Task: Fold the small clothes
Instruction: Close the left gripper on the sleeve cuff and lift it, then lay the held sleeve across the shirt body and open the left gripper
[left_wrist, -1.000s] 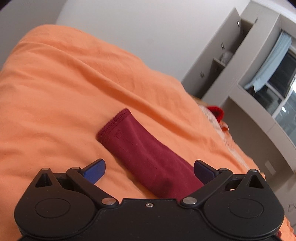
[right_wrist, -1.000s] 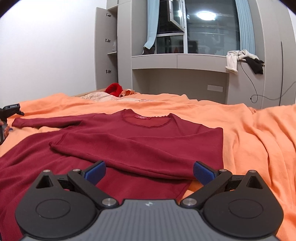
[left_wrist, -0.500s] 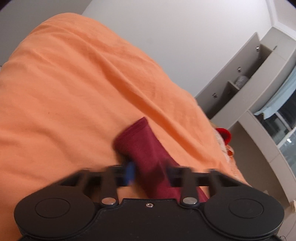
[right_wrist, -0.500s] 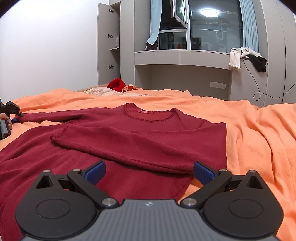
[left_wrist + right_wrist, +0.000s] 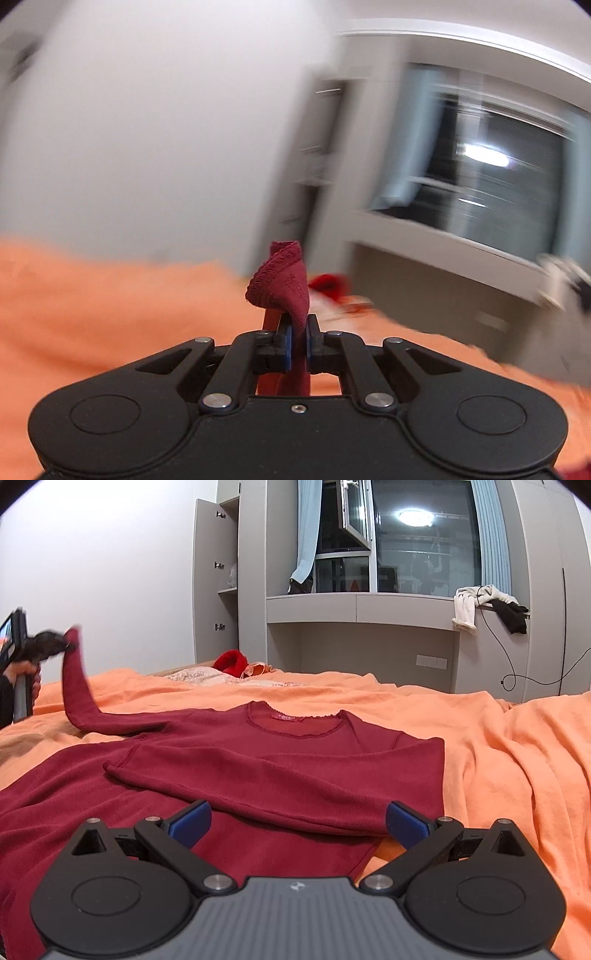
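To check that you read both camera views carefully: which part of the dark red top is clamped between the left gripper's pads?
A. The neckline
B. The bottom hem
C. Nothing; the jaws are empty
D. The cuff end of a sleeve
D: the left gripper is shut on the sleeve cuff, and the right wrist view shows that sleeve lifted off the orange bedcover.

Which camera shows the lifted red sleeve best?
The right wrist view: it shows the whole sleeve rising from the red shirt on the bed up to the left gripper. The left wrist view shows only the cuff, pinched between that gripper's pads, with a blurred background.
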A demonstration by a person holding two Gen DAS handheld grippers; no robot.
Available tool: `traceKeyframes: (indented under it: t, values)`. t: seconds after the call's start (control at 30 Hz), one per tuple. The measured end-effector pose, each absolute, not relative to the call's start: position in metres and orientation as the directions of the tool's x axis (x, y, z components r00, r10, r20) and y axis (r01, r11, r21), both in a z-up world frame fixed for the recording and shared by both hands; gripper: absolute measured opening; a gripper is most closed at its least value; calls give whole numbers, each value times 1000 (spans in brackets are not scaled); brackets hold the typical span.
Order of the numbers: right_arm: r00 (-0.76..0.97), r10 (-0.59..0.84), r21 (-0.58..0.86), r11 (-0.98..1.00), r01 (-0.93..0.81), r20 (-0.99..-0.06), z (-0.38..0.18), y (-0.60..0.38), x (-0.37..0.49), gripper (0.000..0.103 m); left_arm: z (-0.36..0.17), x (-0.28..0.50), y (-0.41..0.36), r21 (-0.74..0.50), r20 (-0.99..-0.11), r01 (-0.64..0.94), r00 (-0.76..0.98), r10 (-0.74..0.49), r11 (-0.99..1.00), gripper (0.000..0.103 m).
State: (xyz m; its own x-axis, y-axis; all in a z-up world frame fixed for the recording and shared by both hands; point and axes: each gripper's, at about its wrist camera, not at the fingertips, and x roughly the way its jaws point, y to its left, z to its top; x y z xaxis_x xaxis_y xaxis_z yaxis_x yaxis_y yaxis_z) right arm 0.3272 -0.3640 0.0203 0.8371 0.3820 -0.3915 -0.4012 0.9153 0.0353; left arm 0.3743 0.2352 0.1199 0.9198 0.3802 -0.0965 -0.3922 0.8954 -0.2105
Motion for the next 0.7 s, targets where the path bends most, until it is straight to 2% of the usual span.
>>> traceKeyframes:
  t: [0.1,0.2,0.37,0.5,0.7]
  values:
    - [842,381,38,917,-398,-382,22,-366,326,103,140,378,179,-86,-46,-241,970,237,967,6]
    - [849,376,38,920,-391,-371,25,-367,323,103,149,379,123,4,-31,-127,991,127,992,6]
    - [866,359,32,928,-372,-348,28,-371,319,103,145,373,29,70,-16,33,999,-32,997,6]
    - [889,317,21,944,-329,-329,31,-378,316,103,108,370,-47,129,-78,175,983,-166,976,6]
    - [909,266,48,963,-265,-319,32,-395,316,103,30,359,-114,206,-242,348,924,-297,915,7]
